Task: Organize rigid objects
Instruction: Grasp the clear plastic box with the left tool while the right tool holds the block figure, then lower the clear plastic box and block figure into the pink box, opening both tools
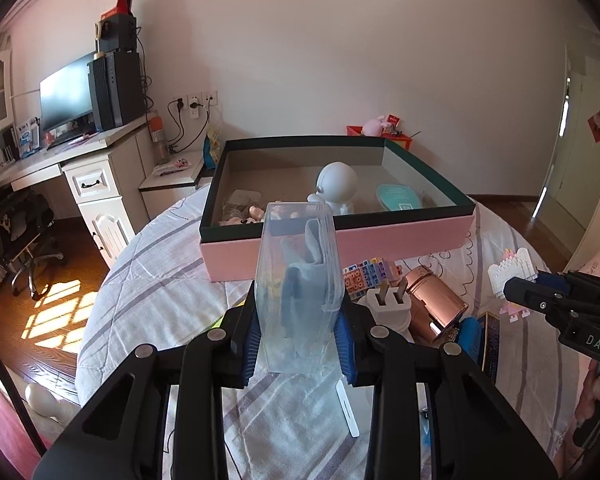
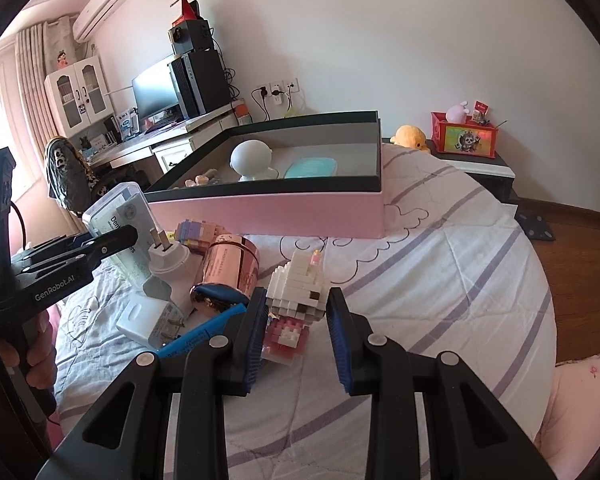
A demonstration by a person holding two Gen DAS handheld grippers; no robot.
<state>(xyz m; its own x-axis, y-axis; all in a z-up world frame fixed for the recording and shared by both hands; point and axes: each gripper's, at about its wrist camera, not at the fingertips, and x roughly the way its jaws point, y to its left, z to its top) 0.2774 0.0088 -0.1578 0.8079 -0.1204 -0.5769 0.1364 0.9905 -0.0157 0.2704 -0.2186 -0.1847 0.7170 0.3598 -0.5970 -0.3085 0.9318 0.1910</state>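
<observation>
Home bedroom: bed, desk.

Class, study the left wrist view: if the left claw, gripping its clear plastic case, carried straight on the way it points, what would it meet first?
Probably the near pink wall of the open box. The left claw and its clear case aim at it across bare bedspread, though depth is uncertain and the case could clear the rim.

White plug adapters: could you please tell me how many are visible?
2. One plug adapter stands prongs-up beside the rose-gold cylinder; the other adapter lies nearer the camera. Others may be hidden.
</observation>
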